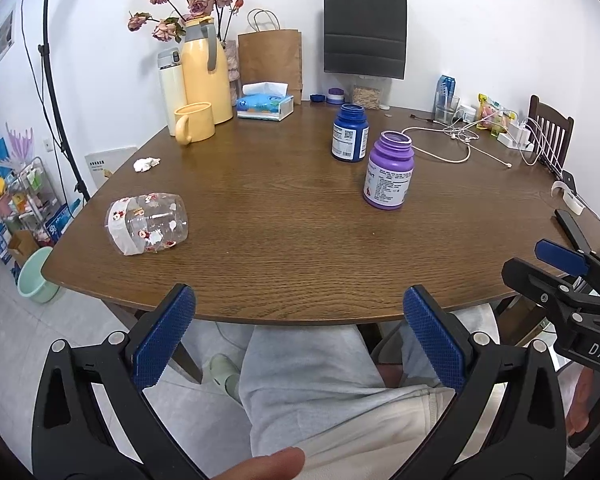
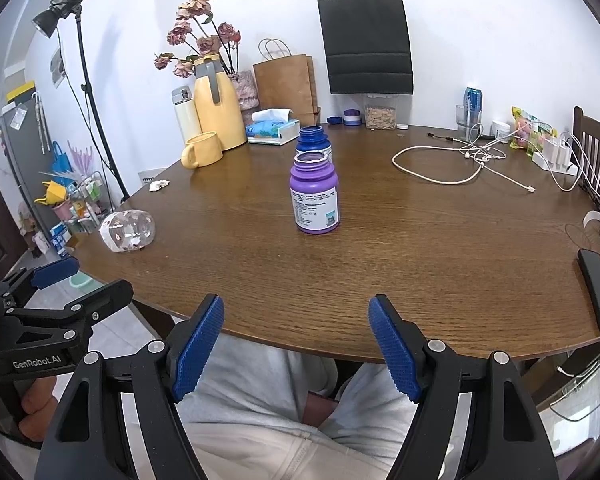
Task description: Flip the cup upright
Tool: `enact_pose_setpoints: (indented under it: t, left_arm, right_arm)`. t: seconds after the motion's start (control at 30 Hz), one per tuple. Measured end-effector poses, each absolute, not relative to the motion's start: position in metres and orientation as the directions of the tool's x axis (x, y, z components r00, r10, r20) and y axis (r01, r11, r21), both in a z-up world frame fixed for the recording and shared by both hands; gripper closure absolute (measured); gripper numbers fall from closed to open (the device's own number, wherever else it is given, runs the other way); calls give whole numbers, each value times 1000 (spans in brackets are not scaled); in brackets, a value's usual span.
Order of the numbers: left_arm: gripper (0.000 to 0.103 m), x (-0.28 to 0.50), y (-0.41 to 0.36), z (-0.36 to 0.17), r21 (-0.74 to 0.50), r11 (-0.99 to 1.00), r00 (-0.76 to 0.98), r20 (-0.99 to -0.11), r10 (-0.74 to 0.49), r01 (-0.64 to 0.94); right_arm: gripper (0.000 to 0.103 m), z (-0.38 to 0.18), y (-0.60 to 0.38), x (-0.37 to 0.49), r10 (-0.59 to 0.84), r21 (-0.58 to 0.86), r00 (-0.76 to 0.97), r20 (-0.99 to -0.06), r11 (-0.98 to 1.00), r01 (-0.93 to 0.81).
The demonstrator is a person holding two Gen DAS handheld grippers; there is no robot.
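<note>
Left claw black-framed with blue cross-hatched pads and silver rivets; right claw alike; "GenRobot.AI" lettering left of it; light grey trousers below; pale green slipper

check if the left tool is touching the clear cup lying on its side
Apart. The left wrist view shows the left tool open at the table's near edge, bare wood between it and the clear cup.

On the brown wooden worktop lies one clear plastic cup with cartoon stickers. Two open pill bottles stand there: one purple, one dark blue. There is one yellow mug, one yellow thermos jug, one white flask, one tissue box, and two paper bags: one brown, one black.
</note>
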State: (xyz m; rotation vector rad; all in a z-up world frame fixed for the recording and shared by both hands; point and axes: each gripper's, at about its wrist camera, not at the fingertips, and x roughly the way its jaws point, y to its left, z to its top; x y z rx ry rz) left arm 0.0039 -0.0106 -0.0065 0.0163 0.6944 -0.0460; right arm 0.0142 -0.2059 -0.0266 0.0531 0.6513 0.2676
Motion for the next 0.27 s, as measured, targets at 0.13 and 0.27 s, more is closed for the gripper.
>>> enact_pose_setpoints:
  t: [0.13,0.27]
  left_arm:
    - [0,4,-11,-7,-1,999,766,-641,-38,48]
    - [0,4,-12,-6,-1,999,765,-642,-38,49]
  right_arm:
    - [24,-28,-206,14,263,134,760,-594,964,-229]
    - [24,-30,-205,14,261,134,759,-596,965,-227]
